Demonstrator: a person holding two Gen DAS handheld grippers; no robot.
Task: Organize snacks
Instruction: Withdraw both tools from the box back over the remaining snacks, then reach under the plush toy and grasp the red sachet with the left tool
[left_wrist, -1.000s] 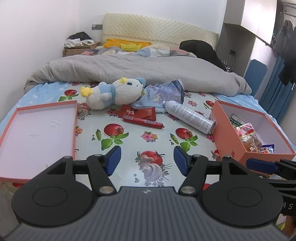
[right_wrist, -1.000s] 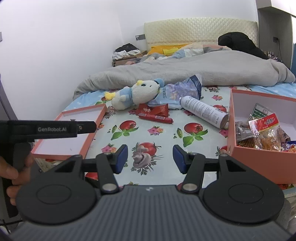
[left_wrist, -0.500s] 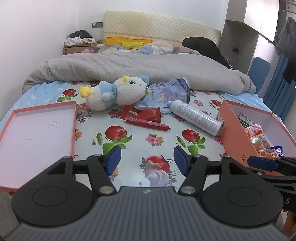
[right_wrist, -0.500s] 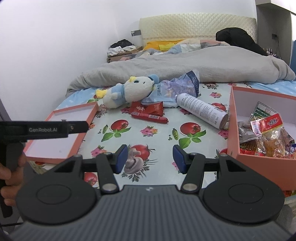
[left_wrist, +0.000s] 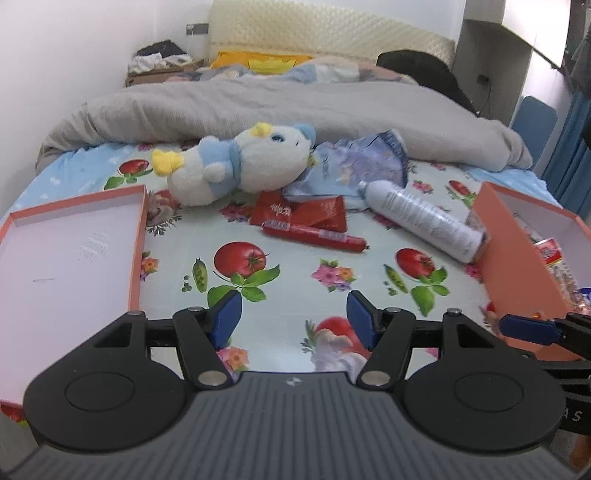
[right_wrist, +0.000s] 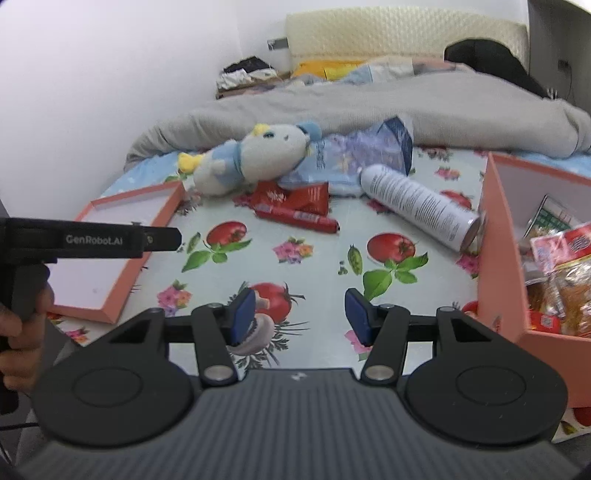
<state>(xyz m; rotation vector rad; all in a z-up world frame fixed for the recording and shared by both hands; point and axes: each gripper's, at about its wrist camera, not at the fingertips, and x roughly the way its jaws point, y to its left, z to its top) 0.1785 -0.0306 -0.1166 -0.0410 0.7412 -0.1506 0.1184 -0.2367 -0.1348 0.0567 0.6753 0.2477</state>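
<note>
1. The left gripper (left_wrist: 293, 316) hung over the near edge of the bed (left_wrist: 295, 280), its jaws apart with nothing between them.
2. The right gripper (right_wrist: 300, 314) hung beside it, jaws likewise apart and empty.
3. Mid-bed lay a red sausage stick (left_wrist: 314, 236) touching a red packet (left_wrist: 299, 212), with a white spray can (left_wrist: 421, 219) just right of them.
4. A stuffed toy (left_wrist: 236, 166) lay beyond.
5. An orange box (right_wrist: 498, 243) of snacks stood at the right edge, and its lid (left_wrist: 66, 251) at the left.
</note>
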